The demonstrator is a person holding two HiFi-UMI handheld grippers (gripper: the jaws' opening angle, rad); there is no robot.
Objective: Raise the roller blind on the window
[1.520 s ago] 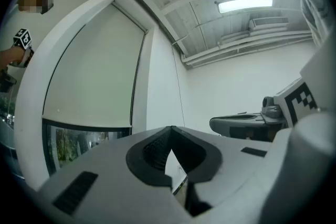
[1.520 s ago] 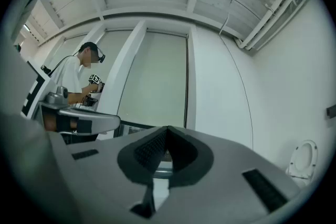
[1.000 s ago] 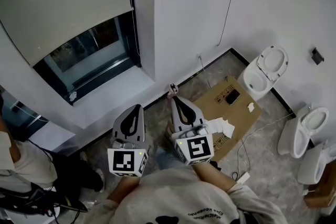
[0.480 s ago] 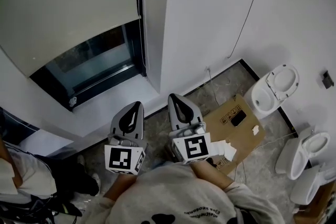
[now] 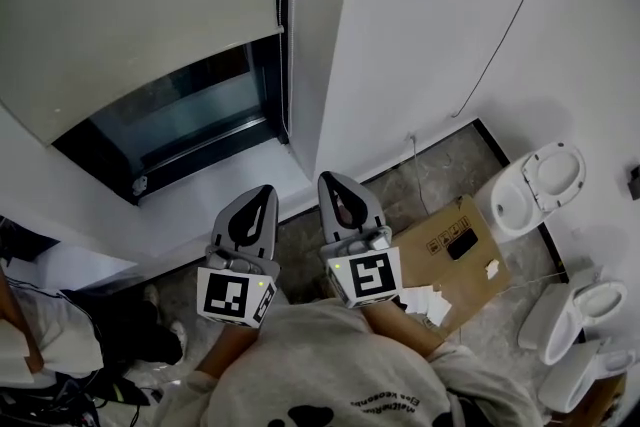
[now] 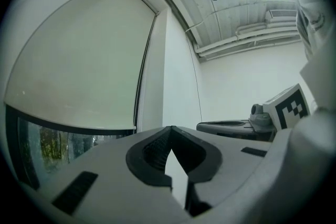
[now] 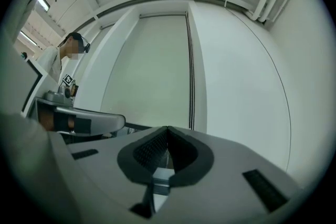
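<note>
Head view: left gripper (image 5: 264, 189), right gripper (image 5: 329, 179) seemingly nearer roller blind (image 5: 130, 5).

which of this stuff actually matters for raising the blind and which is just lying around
For the job: roller blind, cord beside it, window, left tool and right tool, both shut and empty.
Lying about: cardboard sheet, white papers, toilets.

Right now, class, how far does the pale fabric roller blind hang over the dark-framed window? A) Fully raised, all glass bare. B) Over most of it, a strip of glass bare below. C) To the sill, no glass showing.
B: the pale fabric roller blind covers most of the dark-framed window, and a band of glass shows below its bottom edge.
</note>
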